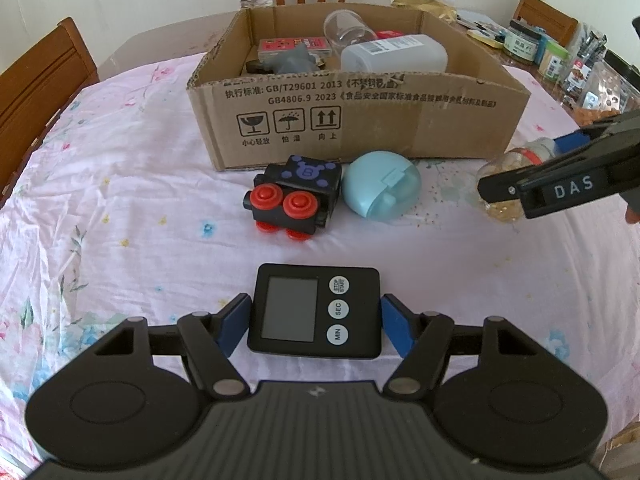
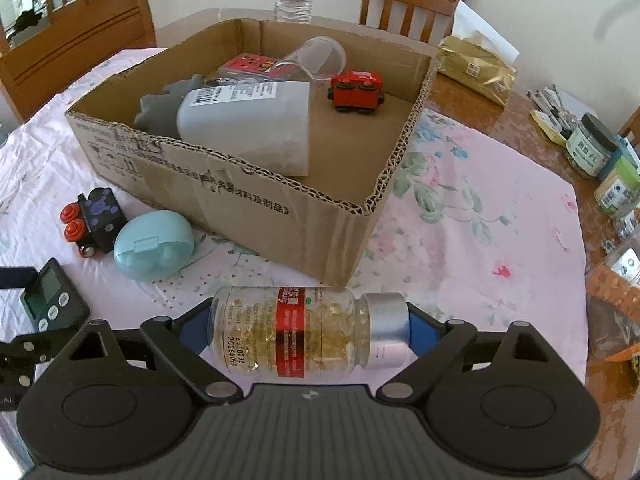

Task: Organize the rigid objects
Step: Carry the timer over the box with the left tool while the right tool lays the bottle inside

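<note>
Both grippers are at the pick-up step beside the cardboard box (image 2: 256,200).

The left gripper (image 1: 316,318) straddles the black timer (image 1: 314,312), jaws apart, pads just beside its edges. The right gripper (image 2: 296,328) grasps the capsule bottle (image 2: 304,330) end to end, near the box's corner. Next, I judge: lift it over the box wall, release inside.

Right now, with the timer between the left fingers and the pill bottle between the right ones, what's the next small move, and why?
Probably lift the right gripper and carry the pill bottle over the near wall of the cardboard box. The blue pads sit at both ends of the bottle, and bare floor shows in the box's right part. The left gripper only brackets the timer, with gaps showing.
</note>
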Tool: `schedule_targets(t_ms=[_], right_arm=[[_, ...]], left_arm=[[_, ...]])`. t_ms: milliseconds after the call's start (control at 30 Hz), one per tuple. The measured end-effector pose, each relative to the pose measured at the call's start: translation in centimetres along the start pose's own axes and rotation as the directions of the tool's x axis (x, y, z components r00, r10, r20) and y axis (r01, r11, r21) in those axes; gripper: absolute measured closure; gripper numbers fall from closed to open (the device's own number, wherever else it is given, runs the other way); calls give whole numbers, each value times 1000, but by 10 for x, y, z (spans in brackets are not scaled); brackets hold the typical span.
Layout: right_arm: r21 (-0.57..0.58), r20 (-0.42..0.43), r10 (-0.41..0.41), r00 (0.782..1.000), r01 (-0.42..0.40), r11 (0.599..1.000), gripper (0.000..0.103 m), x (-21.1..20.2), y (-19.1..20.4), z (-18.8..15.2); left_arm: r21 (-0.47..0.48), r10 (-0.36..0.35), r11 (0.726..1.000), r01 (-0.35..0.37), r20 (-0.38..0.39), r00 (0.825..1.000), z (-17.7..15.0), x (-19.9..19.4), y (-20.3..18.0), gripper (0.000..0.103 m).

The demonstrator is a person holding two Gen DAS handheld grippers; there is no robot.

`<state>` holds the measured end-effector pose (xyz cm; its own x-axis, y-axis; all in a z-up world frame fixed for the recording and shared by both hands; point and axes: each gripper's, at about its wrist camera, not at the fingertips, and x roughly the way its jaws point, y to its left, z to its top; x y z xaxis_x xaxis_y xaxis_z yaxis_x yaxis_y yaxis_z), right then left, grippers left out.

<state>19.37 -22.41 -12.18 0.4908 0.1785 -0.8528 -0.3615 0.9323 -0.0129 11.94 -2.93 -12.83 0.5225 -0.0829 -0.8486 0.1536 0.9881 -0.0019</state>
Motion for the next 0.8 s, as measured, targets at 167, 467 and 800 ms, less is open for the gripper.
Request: schedule_targets(t_ms=[167,467,800], right_arm=[[-37,6,39,999,-38,999,7,-14,-3,3],[-201,54,109,993,-96,975,7,-63,-15,26],[-361,128,148,981,-93,928,7,-60,-35,89]], left_arm=[[31,-11,999,11,-1,1000,4,-8,5,34],[100,-30,995,30,-2,1000,19,-35,19,34],[66,-3,998,0,39,999,40,-61,21,34]])
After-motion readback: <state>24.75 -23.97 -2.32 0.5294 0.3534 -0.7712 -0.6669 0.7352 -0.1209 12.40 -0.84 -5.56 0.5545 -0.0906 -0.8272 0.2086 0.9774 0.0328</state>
